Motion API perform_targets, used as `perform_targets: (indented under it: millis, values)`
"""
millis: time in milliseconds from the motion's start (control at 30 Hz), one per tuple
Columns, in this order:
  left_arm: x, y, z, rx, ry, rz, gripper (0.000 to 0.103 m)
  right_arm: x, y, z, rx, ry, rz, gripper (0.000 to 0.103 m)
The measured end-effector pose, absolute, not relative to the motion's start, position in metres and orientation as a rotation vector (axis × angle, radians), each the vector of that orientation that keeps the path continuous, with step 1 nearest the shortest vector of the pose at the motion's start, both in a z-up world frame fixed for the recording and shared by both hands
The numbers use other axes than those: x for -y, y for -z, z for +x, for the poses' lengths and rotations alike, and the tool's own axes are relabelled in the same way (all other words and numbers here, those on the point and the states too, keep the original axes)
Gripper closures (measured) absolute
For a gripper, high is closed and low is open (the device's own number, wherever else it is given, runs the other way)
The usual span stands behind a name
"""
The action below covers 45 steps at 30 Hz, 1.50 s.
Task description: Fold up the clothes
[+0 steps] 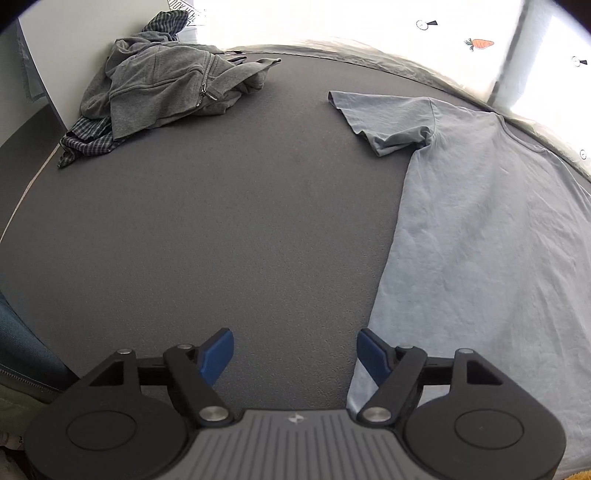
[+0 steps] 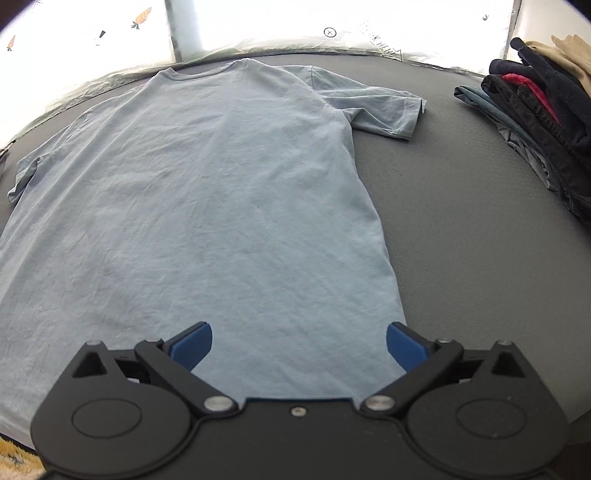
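A light blue T-shirt [image 2: 207, 192] lies flat and spread out on the dark grey surface [image 2: 461, 240], collar at the far side, both short sleeves out. In the left wrist view the same T-shirt [image 1: 480, 240] fills the right side, one sleeve [image 1: 384, 122] pointing left. My left gripper [image 1: 295, 354] stands open over bare surface beside the shirt's lower left edge, nothing between its blue pads. My right gripper [image 2: 299, 347] is wide open above the shirt's lower right corner, its pads not pressing the cloth.
A crumpled grey zip hoodie [image 1: 166, 85] on a checked garment [image 1: 88, 144] lies at the far left. A stack of folded dark clothes [image 2: 535, 122] sits at the far right. A bright patterned wall [image 2: 258, 22] runs behind the surface.
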State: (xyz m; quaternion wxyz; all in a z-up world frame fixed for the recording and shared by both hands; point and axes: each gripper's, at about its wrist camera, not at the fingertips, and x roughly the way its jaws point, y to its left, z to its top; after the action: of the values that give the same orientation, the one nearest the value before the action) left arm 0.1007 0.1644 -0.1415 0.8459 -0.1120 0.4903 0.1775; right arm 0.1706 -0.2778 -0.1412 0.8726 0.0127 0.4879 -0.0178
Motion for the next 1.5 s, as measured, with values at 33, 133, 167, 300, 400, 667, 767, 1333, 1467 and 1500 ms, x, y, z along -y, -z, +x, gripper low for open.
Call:
perform_targets:
  millis: [33,133,167,300,400,667,767,1333,1467,1500]
  values:
    - [-0.168,0.142,0.106,-1.032,-0.375,-0.238,0.028,0.272,0.142,0.178,-1.013,0.024,0.017,0.001]
    - [-0.176,0.144,0.124,-1.02,-0.357,-0.241,0.028,0.251,0.144,0.206,-1.004,-0.022,-0.009,0.0]
    - [-0.178,0.145,0.132,-1.017,-0.346,-0.245,0.028,0.244,0.145,0.216,-1.003,-0.038,-0.016,0.0]
    - [-0.183,0.15,0.171,-1.005,-0.288,-0.254,0.028,0.214,0.152,0.261,-1.002,-0.091,0.004,0.0]
    - [-0.192,0.154,0.206,-0.986,-0.232,-0.318,0.028,0.189,0.153,0.293,-0.979,-0.114,-0.03,0.0]
    - [-0.226,0.163,0.295,-0.921,-0.207,-0.429,0.026,0.13,0.169,0.384,-0.924,-0.094,-0.05,0.0]
    - [-0.238,0.168,0.326,-0.895,-0.208,-0.458,0.021,0.114,0.18,0.408,-0.902,-0.059,-0.039,0.0]
    - [-0.239,0.19,0.447,-0.807,-0.246,-0.287,0.016,0.104,0.195,0.402,-0.692,-0.018,-0.007,0.0]
    - [-0.225,0.193,0.454,-0.806,-0.248,-0.167,0.027,0.104,0.195,0.402,-0.688,-0.018,-0.005,0.0]
    - [-0.221,0.193,0.454,-0.8,-0.248,-0.125,0.043,0.104,0.195,0.402,-0.688,-0.018,-0.005,0.0]
